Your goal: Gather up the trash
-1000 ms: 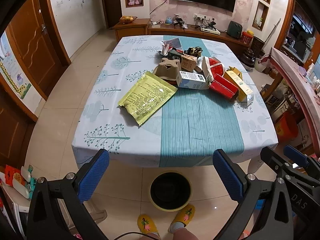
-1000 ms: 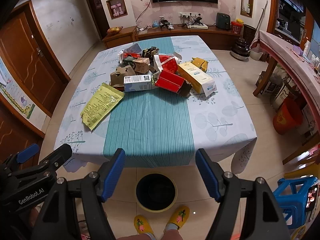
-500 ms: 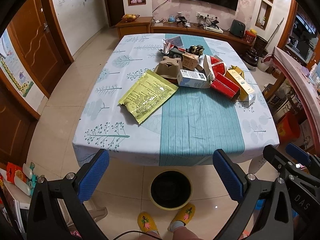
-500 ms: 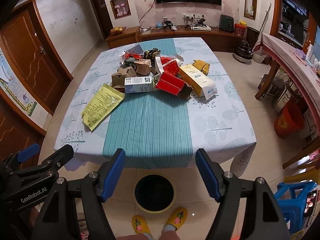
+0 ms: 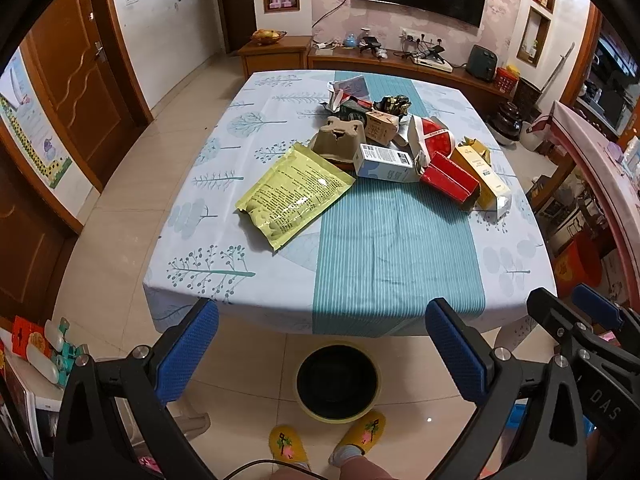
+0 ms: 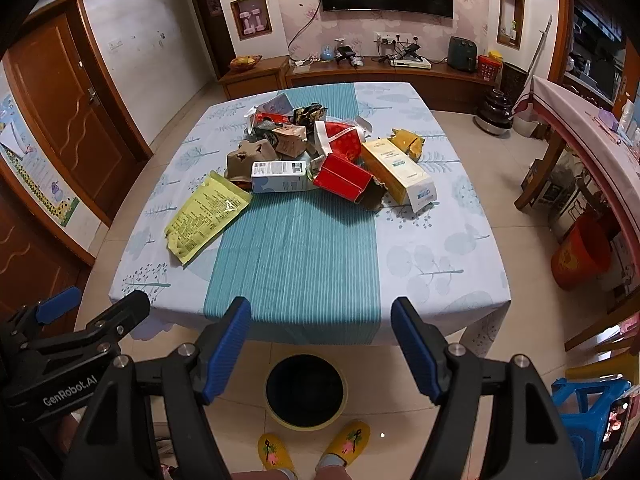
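A pile of trash lies on the far half of the table: a flat yellow pouch, a brown pulp cup tray, a white-blue carton, a red box, a yellow-white carton and several crumpled wrappers behind. A round black bin with a yellow rim stands on the floor below the table's near edge. My left gripper and right gripper are both open and empty, held above the bin, short of the table.
The person's feet in yellow slippers stand just behind the bin. A blue plastic stool and an orange bucket are on the right. A side table runs along the right. Wooden doors are on the left.
Both grippers have tilted up and moved slightly toward the table; the table and trash sit lower in the views. Nothing was taken hold of.
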The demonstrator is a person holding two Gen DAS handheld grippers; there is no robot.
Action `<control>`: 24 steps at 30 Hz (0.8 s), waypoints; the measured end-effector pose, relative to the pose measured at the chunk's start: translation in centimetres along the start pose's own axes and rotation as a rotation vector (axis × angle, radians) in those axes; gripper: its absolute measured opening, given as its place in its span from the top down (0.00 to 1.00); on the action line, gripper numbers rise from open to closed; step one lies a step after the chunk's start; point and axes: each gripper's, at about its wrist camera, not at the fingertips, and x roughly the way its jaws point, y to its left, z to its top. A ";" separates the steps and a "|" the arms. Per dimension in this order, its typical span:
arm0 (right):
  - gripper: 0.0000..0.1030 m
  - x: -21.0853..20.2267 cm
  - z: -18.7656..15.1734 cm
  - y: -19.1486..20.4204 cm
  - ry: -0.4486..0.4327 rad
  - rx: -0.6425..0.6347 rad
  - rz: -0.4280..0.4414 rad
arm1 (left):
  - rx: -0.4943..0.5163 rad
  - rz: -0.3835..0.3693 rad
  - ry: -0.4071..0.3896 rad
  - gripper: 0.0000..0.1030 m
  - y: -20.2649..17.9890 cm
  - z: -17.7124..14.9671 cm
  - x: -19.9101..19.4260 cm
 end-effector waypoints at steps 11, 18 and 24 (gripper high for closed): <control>0.29 0.2 0.4 -0.5 -0.001 -0.003 0.006 | -0.002 0.008 0.006 0.01 -0.6 0.0 0.1; 0.29 0.4 0.7 -0.7 -0.003 -0.007 0.009 | -0.011 0.020 0.001 0.01 -1.4 0.7 0.2; 0.29 0.7 1.7 -1.3 -0.014 -0.011 0.028 | -0.017 0.038 -0.013 0.01 -1.6 1.6 0.0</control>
